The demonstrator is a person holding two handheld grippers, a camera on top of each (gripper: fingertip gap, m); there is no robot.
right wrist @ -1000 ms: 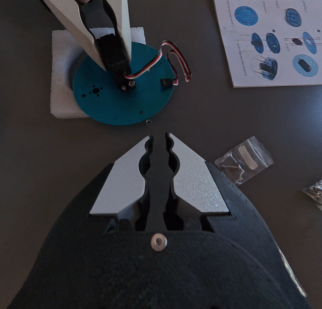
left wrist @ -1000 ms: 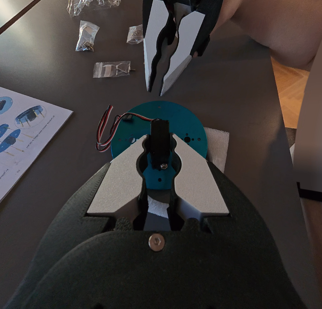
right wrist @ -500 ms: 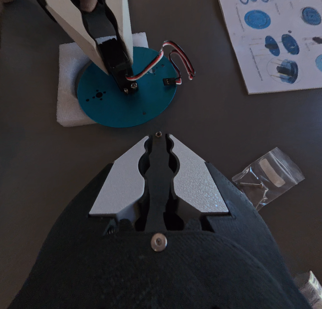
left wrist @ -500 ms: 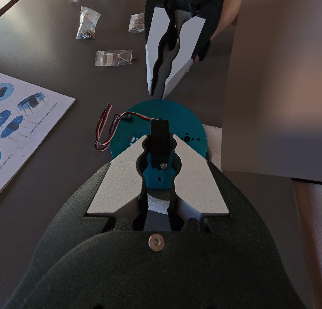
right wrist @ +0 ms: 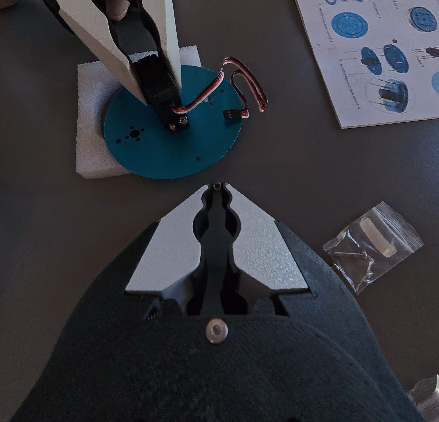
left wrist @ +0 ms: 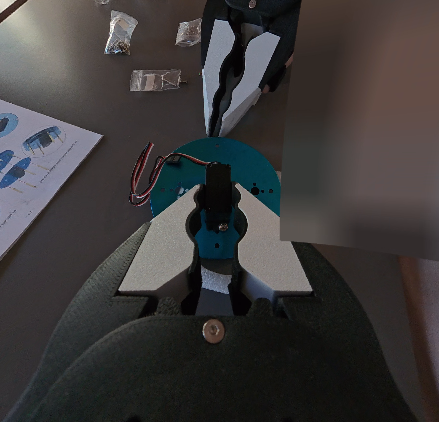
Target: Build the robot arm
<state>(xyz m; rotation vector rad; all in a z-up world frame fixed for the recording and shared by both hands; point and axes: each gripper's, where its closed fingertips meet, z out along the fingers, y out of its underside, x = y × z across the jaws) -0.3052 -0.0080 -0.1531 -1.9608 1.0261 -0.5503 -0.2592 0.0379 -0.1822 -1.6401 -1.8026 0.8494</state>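
Note:
My left gripper is shut on a black servo that stands on a round blue metal disc. The disc lies on a white foam pad. The servo's red, white and black cable loops off the disc, and its plug lies on the disc. My right gripper is down at the table just off the disc's edge, its tips closed on a small metal nut. It also shows in the left wrist view, beyond the disc.
A printed instruction sheet lies on the dark table beside the disc. Several small clear bags of hardware lie about: one right of my right gripper, others farther off. The table's edge and wooden floor are nearby. Left tips to right tips: about 8 cm.
My right gripper has moved in toward the disc's edge, come down to the small nut on the table and narrowed its jaws onto it. My left gripper has kept its hold on the servo.

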